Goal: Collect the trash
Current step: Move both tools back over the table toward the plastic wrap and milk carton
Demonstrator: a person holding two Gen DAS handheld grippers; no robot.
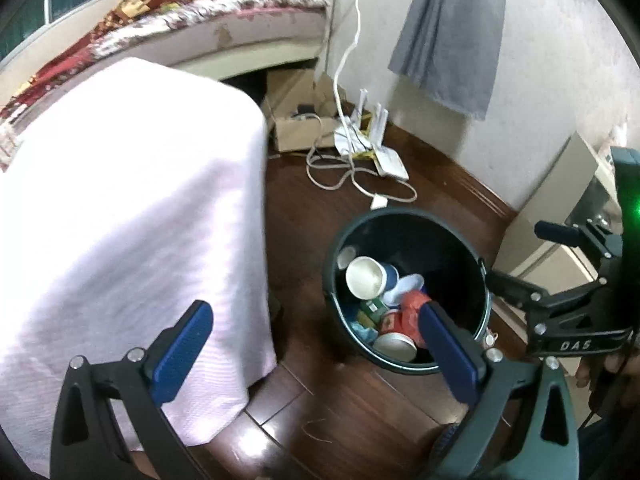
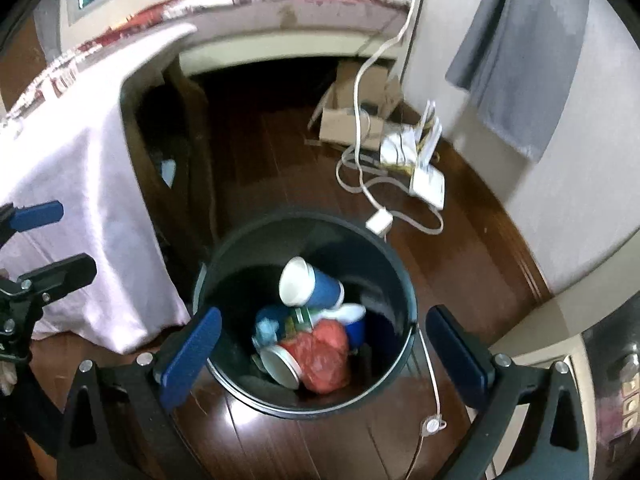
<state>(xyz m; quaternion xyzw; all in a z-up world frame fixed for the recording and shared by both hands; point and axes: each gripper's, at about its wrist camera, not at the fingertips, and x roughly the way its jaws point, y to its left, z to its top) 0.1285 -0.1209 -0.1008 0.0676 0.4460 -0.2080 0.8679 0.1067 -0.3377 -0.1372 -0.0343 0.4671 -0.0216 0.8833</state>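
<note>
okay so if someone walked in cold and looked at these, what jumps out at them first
The dark round bin on the wooden floor, holding paper cups and a red plastic bag. Both tongs, left and right, hang open above it. A pale pink cloth drapes the table to its left.

Two fisheye views look steeply down at a wooden floor (image 1: 352, 412). The left wrist camera sits left of a dark bin (image 1: 408, 292), close to a cloth-draped counter (image 1: 132, 216), facing forward and right. The right wrist camera hangs nearly above the same bin (image 2: 304, 320), closer. Both share the bin, the counter, a bed (image 2: 280, 4) behind and a white router (image 1: 372, 140).
</note>
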